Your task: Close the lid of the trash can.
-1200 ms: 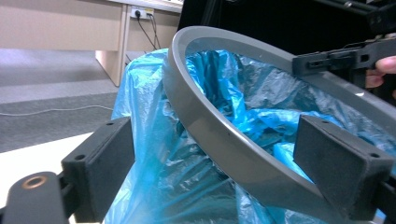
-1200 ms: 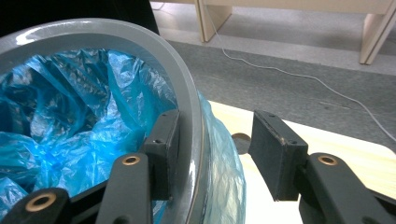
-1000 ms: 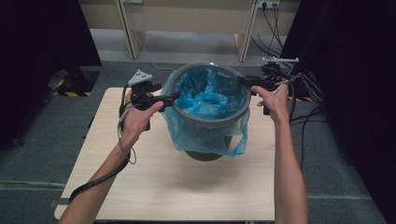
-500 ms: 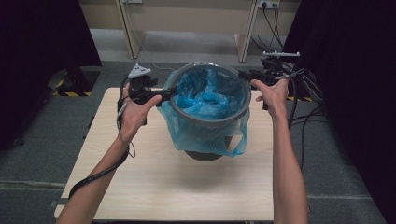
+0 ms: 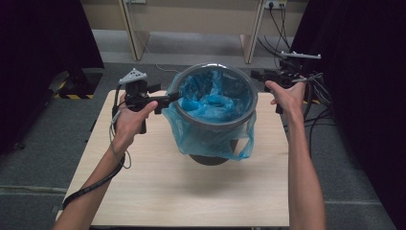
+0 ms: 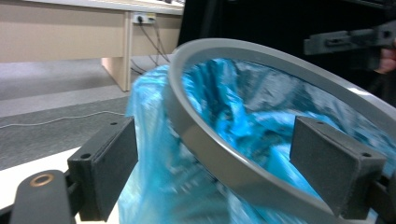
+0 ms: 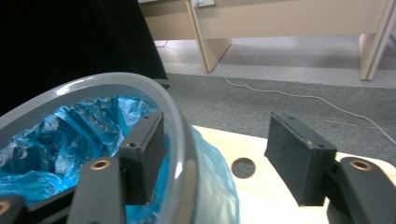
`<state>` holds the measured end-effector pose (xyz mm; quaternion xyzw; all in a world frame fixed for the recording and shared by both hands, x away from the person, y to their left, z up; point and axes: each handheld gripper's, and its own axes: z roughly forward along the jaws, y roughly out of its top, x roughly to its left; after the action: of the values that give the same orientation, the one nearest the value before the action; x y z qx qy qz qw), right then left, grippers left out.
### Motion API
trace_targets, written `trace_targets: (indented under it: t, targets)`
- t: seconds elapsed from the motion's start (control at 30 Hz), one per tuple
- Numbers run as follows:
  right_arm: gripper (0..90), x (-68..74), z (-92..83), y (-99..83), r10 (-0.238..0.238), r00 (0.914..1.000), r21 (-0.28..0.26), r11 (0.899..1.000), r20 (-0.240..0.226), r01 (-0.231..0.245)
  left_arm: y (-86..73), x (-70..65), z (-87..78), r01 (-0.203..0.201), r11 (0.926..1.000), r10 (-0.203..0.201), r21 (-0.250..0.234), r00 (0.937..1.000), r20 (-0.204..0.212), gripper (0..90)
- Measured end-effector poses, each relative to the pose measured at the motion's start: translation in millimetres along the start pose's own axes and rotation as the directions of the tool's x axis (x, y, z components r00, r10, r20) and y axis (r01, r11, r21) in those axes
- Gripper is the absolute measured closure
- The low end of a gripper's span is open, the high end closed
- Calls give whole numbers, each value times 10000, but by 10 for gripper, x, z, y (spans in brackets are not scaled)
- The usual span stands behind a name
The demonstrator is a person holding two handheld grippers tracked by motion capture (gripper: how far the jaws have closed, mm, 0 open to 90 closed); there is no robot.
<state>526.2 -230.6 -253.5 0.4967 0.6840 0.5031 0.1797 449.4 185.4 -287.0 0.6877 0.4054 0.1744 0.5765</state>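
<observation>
A grey bin (image 5: 215, 120) stands near the middle of the table (image 5: 158, 191), a little toward its far edge, lined with a blue bag (image 5: 210, 139) whose top is folded out over the sides and held by a grey ring (image 5: 216, 122) seated round the mouth. The bin looks light and stiff, probably plastic and empty, so it should slide or tip easily if pushed from one side. The bag is thin, soft and slippery; it would crumple and could tear under a hard pinch. The ring is the firm part, smooth and narrow, and its left and right edges look like the best places to take hold, one gripper on each side. The left gripper (image 5: 165, 98) reaches the ring's left edge; in the left gripper view its jaws stand wide, one outside against the bag's folded skirt, the other inside the bin, with the ring (image 6: 219, 158) running between them and neither pad pressing on it. The right gripper (image 5: 261, 75) sits at the right edge; its jaws have just been opening and now stand fairly wide, straddling the ring (image 7: 180, 140), the inner pad close against the ring's inside face and the outer pad well clear.
</observation>
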Motion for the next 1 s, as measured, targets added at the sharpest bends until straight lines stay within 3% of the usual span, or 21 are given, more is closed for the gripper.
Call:
trace_targets:
  t: [0.13,0.33,0.7,0.9,1.0]
  targets:
    - [313,-49,-89,-42,-308,9986,107,9995,436,303,-84,-43,-122,-123,9999,123,-2,9990,419,147]
    - [239,-105,-159,-134,-435,9966,117,9990,706,428,-304,-1,-208,-28,10000,26,26,9971,756,146]
    - [214,-171,-248,-363,-566,9959,111,9984,708,560,-646,136,-273,473,9986,-446,-241,9934,1053,146]
    - [209,-168,-311,-458,-611,9961,-8,9981,630,613,-809,137,-340,425,9986,-384,-305,9916,1233,146]
    - [207,-163,-348,-526,-643,9962,-54,9979,590,647,-909,133,-367,139,9995,-105,-286,9931,1166,146]
